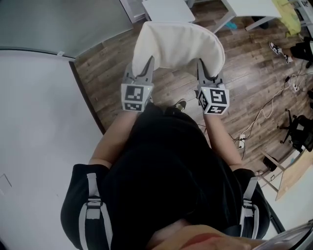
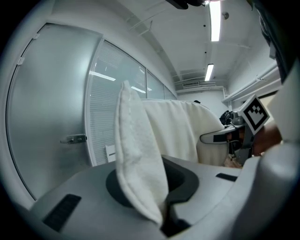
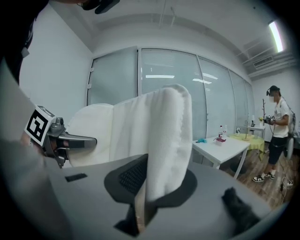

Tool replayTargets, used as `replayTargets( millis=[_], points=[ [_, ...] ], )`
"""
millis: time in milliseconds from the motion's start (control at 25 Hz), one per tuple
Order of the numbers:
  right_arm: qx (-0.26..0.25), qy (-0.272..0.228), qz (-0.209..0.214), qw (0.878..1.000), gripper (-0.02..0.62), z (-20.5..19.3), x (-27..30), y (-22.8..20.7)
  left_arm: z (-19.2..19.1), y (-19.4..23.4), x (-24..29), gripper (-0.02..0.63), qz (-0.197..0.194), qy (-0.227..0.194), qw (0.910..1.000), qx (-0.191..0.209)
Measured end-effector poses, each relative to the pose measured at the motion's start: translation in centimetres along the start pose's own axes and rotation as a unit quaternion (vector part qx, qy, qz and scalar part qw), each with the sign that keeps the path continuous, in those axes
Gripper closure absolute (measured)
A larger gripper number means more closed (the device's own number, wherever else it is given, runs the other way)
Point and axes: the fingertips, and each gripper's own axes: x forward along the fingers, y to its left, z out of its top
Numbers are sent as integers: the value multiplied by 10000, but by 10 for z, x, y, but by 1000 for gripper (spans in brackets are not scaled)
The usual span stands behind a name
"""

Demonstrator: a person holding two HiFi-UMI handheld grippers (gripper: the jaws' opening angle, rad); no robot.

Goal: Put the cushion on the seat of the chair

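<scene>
The white plush cushion [image 1: 178,46] hangs in the air in front of me over the wooden floor, held by its two near corners. My left gripper [image 1: 145,68] is shut on its left corner, and the fabric [image 2: 140,154] rises folded from between the jaws. My right gripper [image 1: 203,69] is shut on the right corner, where the cloth [image 3: 164,140] stands pinched between the jaws. Each gripper shows in the other's view: the right gripper [image 2: 225,137] and the left gripper [image 3: 75,140]. No chair seat shows below the cushion.
White tables [image 1: 168,10] stand beyond the cushion, one [image 3: 220,147] with small items on it. A curved grey partition [image 1: 39,29] runs along the left. Cables and a power strip [image 1: 240,141] lie on the floor at right, near a black chair base [image 1: 298,129]. A person [image 3: 277,131] stands far right.
</scene>
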Motion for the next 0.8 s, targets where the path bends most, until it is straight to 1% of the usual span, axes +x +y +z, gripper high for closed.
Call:
replayTargets(
  millis=[240, 400, 640, 800],
  points=[
    [-45, -50, 22, 10000, 549, -4, -12, -33, 7, -31, 16, 551, 52, -5, 10000, 47],
    [-97, -69, 121, 9999, 549, -4, -20, -57, 12, -52, 27, 551, 142, 2, 9999, 26],
    [-173, -94, 370, 9991, 549, -2, -23, -84, 21, -73, 43, 551, 317, -7, 9995, 38],
    [-170, -166, 409, 9989, 549, -4, -21, -98, 23, -81, 50, 551, 367, 6, 9993, 83]
  ],
)
